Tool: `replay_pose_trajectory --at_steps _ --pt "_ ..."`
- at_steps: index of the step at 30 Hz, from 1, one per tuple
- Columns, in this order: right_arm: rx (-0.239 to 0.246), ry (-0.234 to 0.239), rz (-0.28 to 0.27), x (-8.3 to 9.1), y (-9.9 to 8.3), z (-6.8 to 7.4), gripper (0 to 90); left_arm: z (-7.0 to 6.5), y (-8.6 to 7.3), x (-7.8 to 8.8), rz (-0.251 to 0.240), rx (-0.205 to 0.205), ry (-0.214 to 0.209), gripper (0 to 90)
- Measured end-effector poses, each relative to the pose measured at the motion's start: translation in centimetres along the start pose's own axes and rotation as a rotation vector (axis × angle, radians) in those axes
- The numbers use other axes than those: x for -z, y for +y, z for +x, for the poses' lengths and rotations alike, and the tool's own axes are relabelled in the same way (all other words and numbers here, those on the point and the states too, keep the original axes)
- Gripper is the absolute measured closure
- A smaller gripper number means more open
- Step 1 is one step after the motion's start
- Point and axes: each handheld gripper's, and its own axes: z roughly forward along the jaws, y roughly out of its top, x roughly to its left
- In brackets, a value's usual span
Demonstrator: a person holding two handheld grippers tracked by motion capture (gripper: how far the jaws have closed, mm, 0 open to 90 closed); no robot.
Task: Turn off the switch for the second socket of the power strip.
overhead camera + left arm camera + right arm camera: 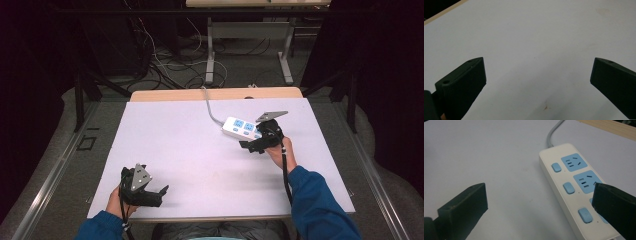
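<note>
The right gripper [539,202] is held wide open and empty at a white power strip [574,187]; the left gripper [537,82] is held wide open over the bare table [536,30].

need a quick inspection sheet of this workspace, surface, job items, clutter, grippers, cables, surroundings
surface: white sheet over a wooden table; faint stains, one small brown mark.
job's things: white power strip with blue sockets and blue switches, lying flat at the far right.
clutter: nothing seen.
grippers: left gripper open over bare sheet at the near left; right gripper open at the power strip, one finger over its near end, contact unclear.
cables: grey cord runs from the strip off the far edge; a black cable trails from the right gripper.
surroundings: tangled wires and grey desk legs on the floor beyond.
</note>
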Motion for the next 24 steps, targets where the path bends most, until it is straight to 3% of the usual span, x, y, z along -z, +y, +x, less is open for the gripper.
replay_pose_trajectory --at_steps 24 --pt "0.028 0.012 -0.009 4.3 -1.7 1.9 0.0 0.0 0.1 -0.1 -0.005 -0.004 -0.001 0.1"
